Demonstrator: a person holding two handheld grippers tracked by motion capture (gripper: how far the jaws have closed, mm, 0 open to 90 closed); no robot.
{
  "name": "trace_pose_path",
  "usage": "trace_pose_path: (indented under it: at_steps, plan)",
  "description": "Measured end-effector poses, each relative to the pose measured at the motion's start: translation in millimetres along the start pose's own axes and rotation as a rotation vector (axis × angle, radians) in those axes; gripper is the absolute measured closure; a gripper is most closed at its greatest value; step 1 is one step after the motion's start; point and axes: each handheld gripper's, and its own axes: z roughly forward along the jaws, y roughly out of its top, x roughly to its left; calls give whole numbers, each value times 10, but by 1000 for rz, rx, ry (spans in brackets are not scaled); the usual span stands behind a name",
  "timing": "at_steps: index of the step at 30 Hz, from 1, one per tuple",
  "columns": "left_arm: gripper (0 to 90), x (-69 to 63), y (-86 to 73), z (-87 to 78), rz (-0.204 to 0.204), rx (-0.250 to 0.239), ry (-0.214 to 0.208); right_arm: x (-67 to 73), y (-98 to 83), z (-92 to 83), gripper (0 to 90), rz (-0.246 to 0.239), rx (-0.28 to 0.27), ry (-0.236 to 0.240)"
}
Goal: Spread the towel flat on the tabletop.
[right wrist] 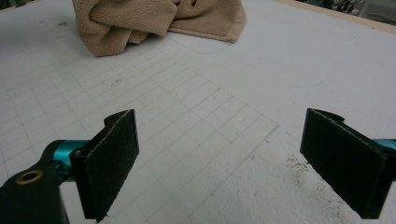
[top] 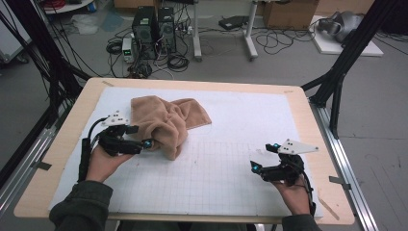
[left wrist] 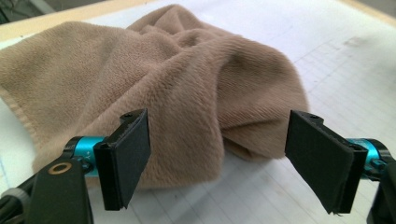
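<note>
No lettering, label, brand mark, number or sign can be read on any surface. The white mat [top: 226, 168] covering the pale wooden table [top: 308, 120] bears only a thin printed grid of squares and a faint curved outline, without figures or captions. The crumpled tan plush towel [top: 163, 122] carries no tag or woven mark on its visible folds. The black computer towers [top: 154, 31] on the floor beyond the table, and the small pale box with a green light [top: 127, 48] beside them, are too small and blurred for any marking to be made out.
</note>
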Motion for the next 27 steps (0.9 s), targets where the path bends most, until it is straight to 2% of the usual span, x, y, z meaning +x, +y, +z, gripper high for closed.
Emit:
trace_pose_path:
  at_steps: [3, 6, 10, 12, 15, 17, 18, 20, 21, 22, 23, 24, 27]
  plan:
    - [255, 9, 53, 131, 5, 9, -3, 7, 5, 26, 106, -5, 9, 6]
    - [269, 30, 71, 277, -14, 19, 1, 7, 6, 45, 106, -6, 15, 13]
    - [289, 56, 48, 510, -31, 85, 11, 7, 10, 67, 106, -8, 20, 16]
    - [311, 53, 15, 648, -20, 127, 35, 9, 6, 69, 106, -9, 18, 17]
    - [341, 49, 0, 700, -9, 134, 46, 12, -3, 69, 106, -6, 22, 17]
    - [414, 38, -8, 734, 3, 137, 59, 14, -24, 74, 106, -4, 23, 19]
    - [414, 32, -10, 745, 7, 139, 65, 14, -24, 74, 106, -4, 23, 19]
    - [483, 26, -10, 752, 13, 145, 79, 15, -38, 79, 106, -3, 23, 19]
    - [558, 20, -7, 752, 16, 146, 81, 19, -52, 86, 107, -2, 22, 20]
    - [558, 14, -8, 753, 22, 147, 85, 19, -52, 86, 106, -2, 22, 20]
    - [622, 14, -8, 755, 23, 149, 86, 20, -64, 98, 106, -2, 23, 21]
    - [622, 12, -5, 753, 21, 151, 88, 20, -64, 98, 106, -2, 23, 21]
    - [695, 5, 0, 750, 21, 151, 85, 18, -81, 122, 106, 3, 29, 25]
